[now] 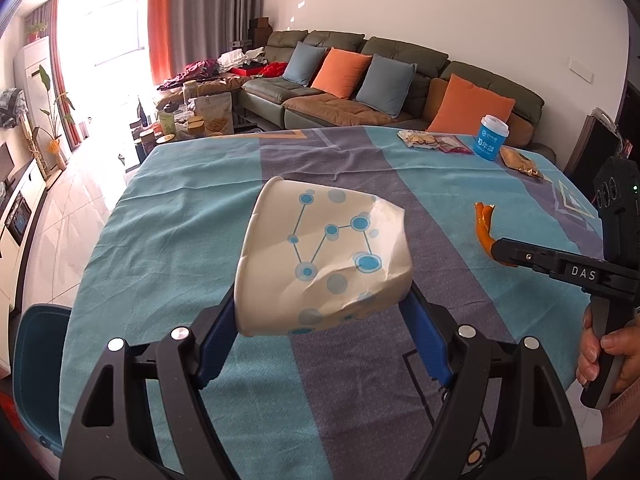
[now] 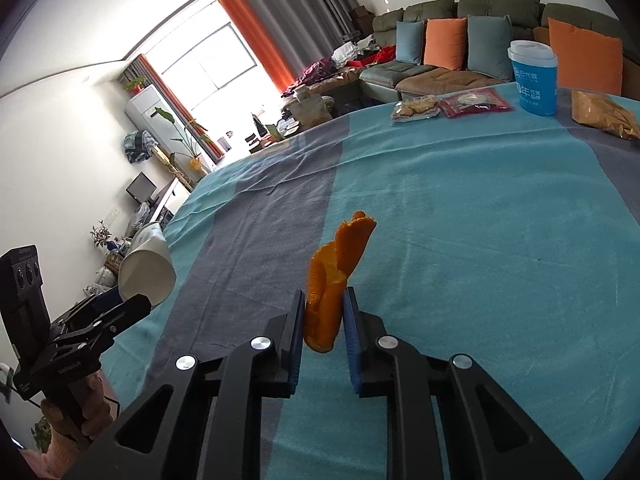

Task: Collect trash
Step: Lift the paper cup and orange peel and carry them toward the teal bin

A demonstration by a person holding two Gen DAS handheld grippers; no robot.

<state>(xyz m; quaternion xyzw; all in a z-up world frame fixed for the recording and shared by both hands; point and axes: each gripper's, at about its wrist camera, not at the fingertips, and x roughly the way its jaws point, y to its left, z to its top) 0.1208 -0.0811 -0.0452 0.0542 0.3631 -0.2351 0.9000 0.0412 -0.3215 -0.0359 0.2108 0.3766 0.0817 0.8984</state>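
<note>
My left gripper (image 1: 324,300) is shut on a crumpled white paper cup (image 1: 324,256) with blue dots, held above the table with its mouth to the left. The cup also shows in the right wrist view (image 2: 146,276), at the left. My right gripper (image 2: 323,300) is shut on a piece of orange peel (image 2: 332,276), held above the tablecloth. In the left wrist view the right gripper (image 1: 500,252) comes in from the right with the peel (image 1: 484,228) sticking out of its tip.
The table has a teal and grey cloth (image 1: 192,216). At its far side lie snack packets (image 2: 448,106), a blue lidded cup (image 2: 534,78) and a brown packet (image 2: 604,116). A blue chair (image 1: 36,368) stands at the left. A sofa (image 1: 360,92) is behind.
</note>
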